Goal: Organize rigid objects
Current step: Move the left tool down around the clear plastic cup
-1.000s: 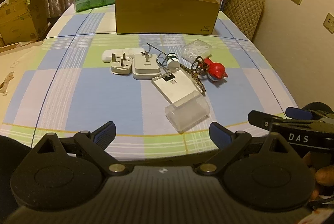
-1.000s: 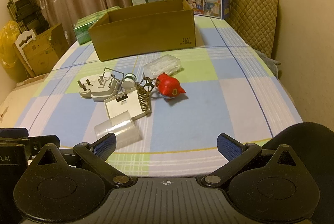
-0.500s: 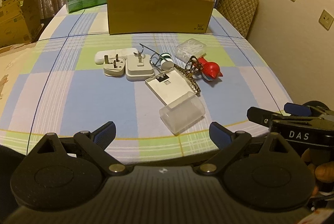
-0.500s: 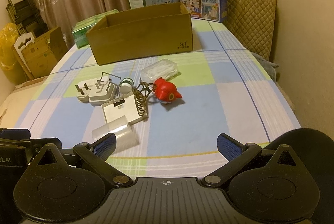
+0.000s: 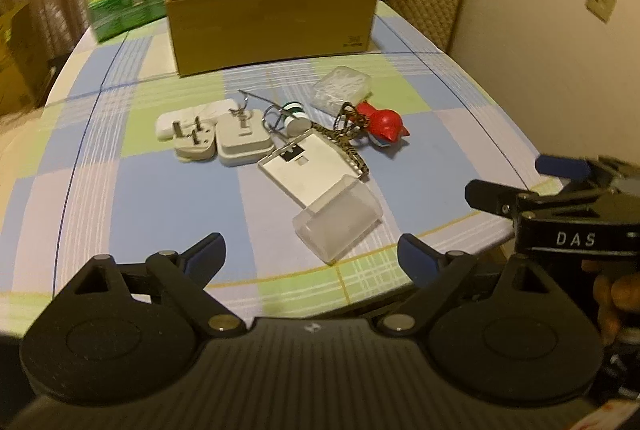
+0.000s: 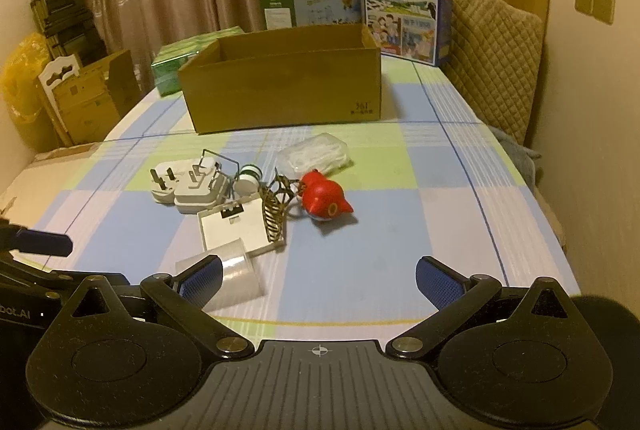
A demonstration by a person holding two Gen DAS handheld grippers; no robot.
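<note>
Rigid objects, a small cluster of them, lie at the middle of the checked blue-and-green surface (image 5: 168,197), at 12 o'clock from both claws and short of the open brown cardboard box (image 5: 272,25). Counted: two white plastic plug adapters (image 5: 222,137) touching side by side, one flat white oblong behind them, one small white-and-green spool (image 5: 295,117) caught up in thin wire, one white card holder (image 5: 310,169) with a patterned strap, one red bird-shaped toy (image 5: 386,123) at 2 o'clock in the cluster, one clear lidded case of small white pieces (image 5: 342,89) at 1 o'clock, and one frosted clear plastic tub (image 5: 338,226) on its side, nearest the claws.

I judge all of them light and stiff. The tub looks smooth and slippery, best pinched across its flat sides near the rim. The adapters offer blocky bodies; keep off the prongs. The strap and wire may drag neighbours along.

The left claw (image 5: 310,254) has just been narrowing a little, yet its jaws stand wide apart with nothing between them. The right claw (image 6: 318,280) is spread apart too, empty.
</note>
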